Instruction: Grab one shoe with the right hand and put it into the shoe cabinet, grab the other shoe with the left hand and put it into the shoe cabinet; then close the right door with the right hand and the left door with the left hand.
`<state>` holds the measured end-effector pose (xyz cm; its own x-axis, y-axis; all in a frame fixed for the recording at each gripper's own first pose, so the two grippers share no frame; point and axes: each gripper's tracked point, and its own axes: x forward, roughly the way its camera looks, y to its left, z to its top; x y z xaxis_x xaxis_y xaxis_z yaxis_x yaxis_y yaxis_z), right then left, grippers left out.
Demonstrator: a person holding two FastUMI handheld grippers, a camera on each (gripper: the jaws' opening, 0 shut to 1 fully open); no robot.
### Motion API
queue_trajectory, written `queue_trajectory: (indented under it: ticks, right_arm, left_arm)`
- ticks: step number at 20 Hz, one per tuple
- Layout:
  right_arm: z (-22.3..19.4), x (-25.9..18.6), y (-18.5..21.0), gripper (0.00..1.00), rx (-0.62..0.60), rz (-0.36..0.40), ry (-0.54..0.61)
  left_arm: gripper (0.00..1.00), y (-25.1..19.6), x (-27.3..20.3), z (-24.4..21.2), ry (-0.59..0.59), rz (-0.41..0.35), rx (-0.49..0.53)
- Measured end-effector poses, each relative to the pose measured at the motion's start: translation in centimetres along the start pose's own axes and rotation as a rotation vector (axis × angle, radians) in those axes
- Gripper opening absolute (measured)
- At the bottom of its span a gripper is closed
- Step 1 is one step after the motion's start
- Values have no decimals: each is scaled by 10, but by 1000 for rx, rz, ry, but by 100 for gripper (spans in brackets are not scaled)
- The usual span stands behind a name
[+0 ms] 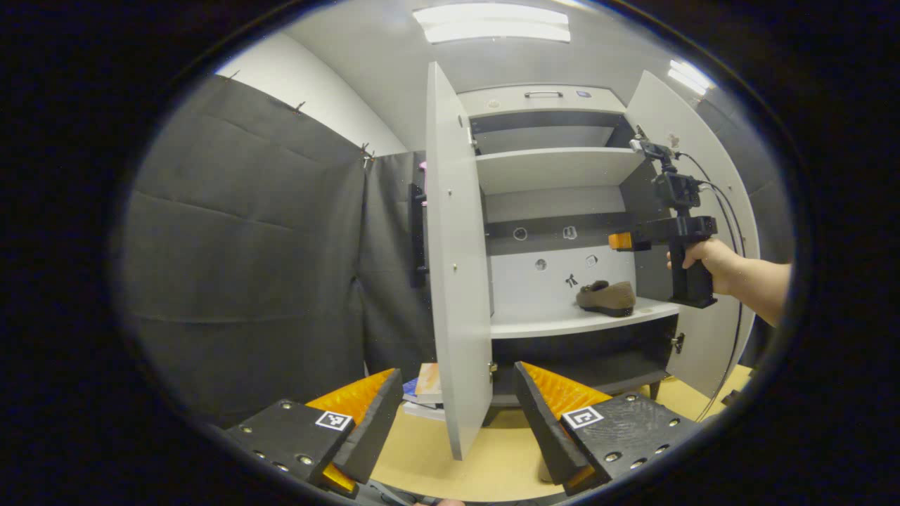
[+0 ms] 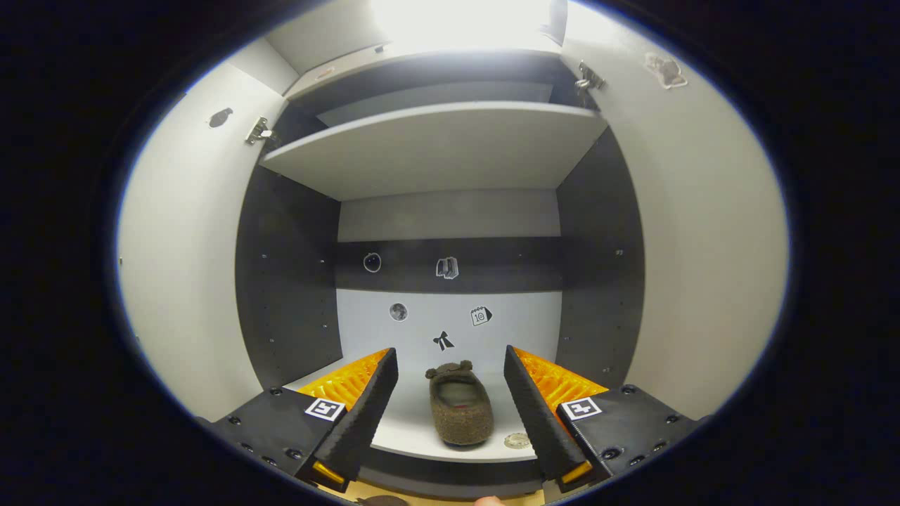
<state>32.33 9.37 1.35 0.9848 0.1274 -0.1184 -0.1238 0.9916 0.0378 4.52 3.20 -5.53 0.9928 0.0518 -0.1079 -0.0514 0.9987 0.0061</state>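
Observation:
A brown slipper-like shoe [image 2: 460, 411] lies on the cabinet's white lower shelf [image 2: 415, 432], toe pointing inward; in the left gripper view this shoe [image 1: 607, 297] rests at the shelf's right side. My right gripper [image 2: 446, 414] is open, its fingers apart on either side of the shoe and a little in front of it, not touching it. In the left gripper view a hand holds that right gripper [image 1: 622, 242] above the shoe, inside the cabinet opening. My left gripper [image 1: 450, 422] is open and holds nothing; the edge of the open left door [image 1: 457, 281] stands between its fingers, farther off.
The cabinet's right door [image 1: 703, 211] is swung open, with cables hanging in front of it. An upper shelf [image 2: 436, 144] sits above the shoe. Books or magazines [image 1: 425, 386] lie on the tan floor [image 1: 492, 457] behind the left door. Black cloth walls the left side.

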Motion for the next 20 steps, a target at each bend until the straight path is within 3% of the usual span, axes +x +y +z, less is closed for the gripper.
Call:
queue_trajectory:
  ticks: [5,11,20]
  right_arm:
    - [21,-71,-15,96,-19,-21,-64]
    - [19,-138,-29,96,-83,-53,-113]
    - [-10,-218,-46,98,-61,-93,-120]
  left_arm:
    - [92,-28,12,-4,-5,-93,-11]
    - [92,-59,31,-16,23,-192,-53]
    - [92,-102,63,-105,192,-308,-4]
